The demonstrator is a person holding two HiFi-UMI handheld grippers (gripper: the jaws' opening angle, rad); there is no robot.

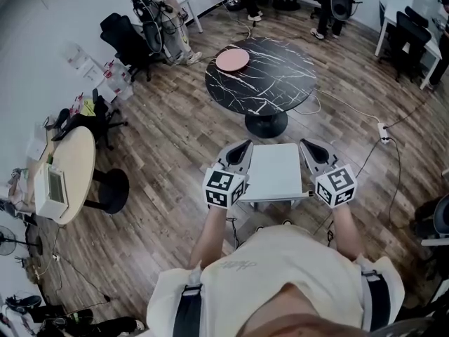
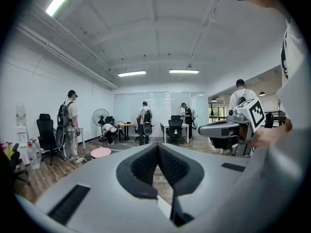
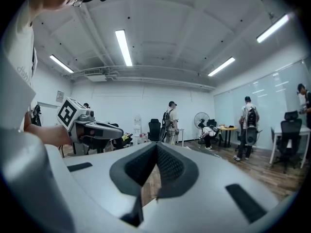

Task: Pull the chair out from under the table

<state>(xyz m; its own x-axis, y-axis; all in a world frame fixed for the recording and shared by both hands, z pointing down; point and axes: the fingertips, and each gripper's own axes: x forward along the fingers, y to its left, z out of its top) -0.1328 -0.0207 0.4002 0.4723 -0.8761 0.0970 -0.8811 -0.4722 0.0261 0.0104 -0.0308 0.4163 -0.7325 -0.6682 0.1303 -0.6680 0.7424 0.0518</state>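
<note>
White square-seat chair (image 1: 277, 173) clear of black marble round counter (image 1: 261, 76), near its base, so out already. Flanked by left gripper (image 1: 242, 149) and right gripper (image 1: 309, 148), jaws of both narrow, tips together, gripping nothing. Any further pull: straight back, both sides level

chair (image 1: 275, 173) legs mostly hidden beneath seat
</note>
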